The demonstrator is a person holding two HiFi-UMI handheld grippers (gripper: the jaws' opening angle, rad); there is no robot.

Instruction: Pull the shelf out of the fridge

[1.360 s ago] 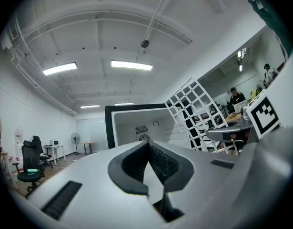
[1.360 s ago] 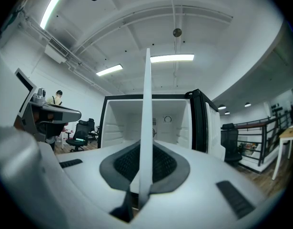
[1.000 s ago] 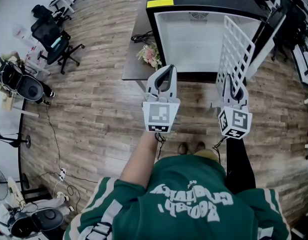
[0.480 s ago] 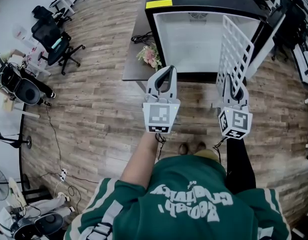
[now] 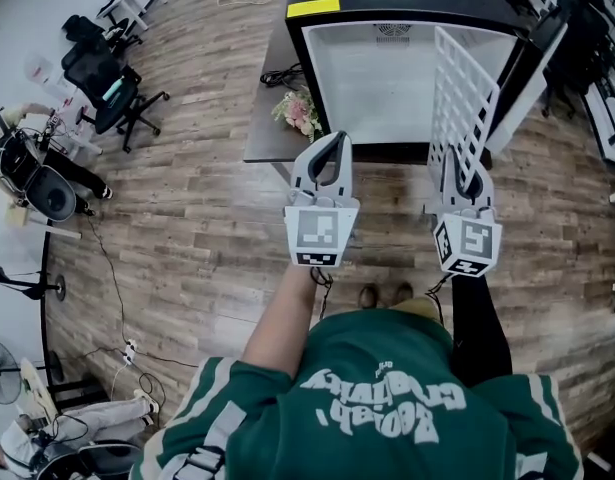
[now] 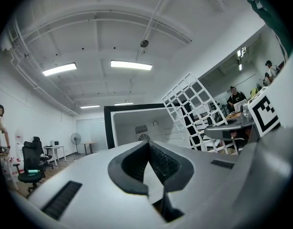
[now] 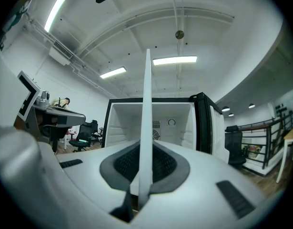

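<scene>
The right tool is clamped on the near edge of the white lattice shelf. It holds the shelf upright on edge, just near of the open black fridge with white interior, so the withdrawal appears complete. The left tool is closed and empty, parked left of the shelf and clear of it.
</scene>
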